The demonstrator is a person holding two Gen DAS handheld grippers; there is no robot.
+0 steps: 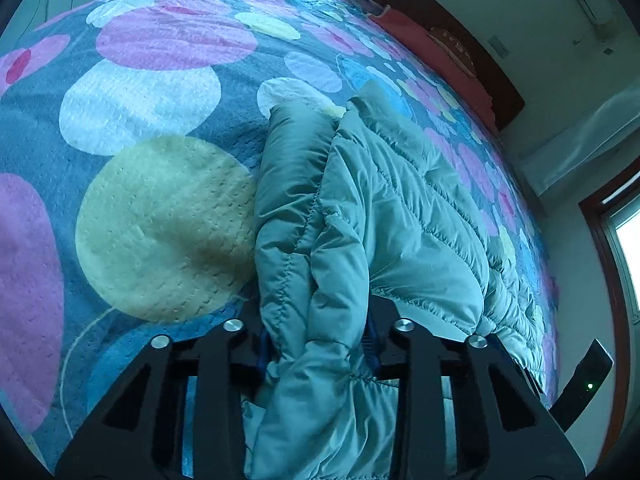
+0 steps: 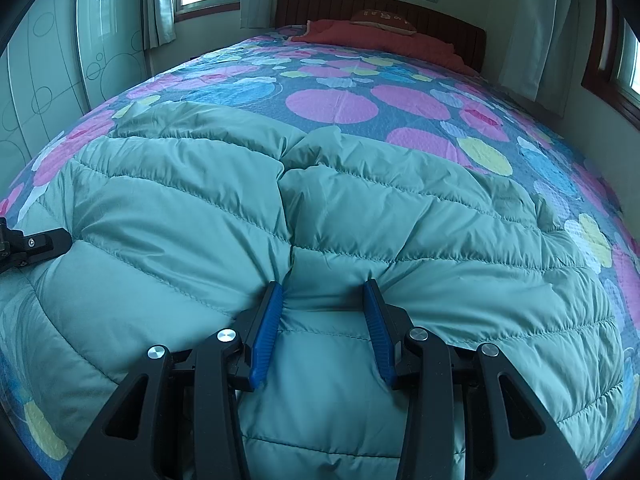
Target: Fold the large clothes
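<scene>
Bed (image 2: pixel 340 104) wearing a grey-blue cover with pink, yellow and white circles; a teal quilted jacket (image 2: pixel 360 240) is lying spread on it, a red pillow (image 2: pixel 380 38) resting by the headboard.

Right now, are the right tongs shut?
No. The right tongs stand open, blue pads apart, pressing on the green puffer jacket.

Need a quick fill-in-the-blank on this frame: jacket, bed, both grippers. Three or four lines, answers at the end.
1. The left gripper is clamped on a bunched fold of the ____ puffer jacket.
2. The right gripper has its blue pads ____, pressed onto the jacket's quilted surface.
3. The jacket lies on a bedspread patterned with coloured ____.
4. At the head of the bed lies a ____ pillow against the headboard.

Missing words: green; apart; circles; red
</scene>
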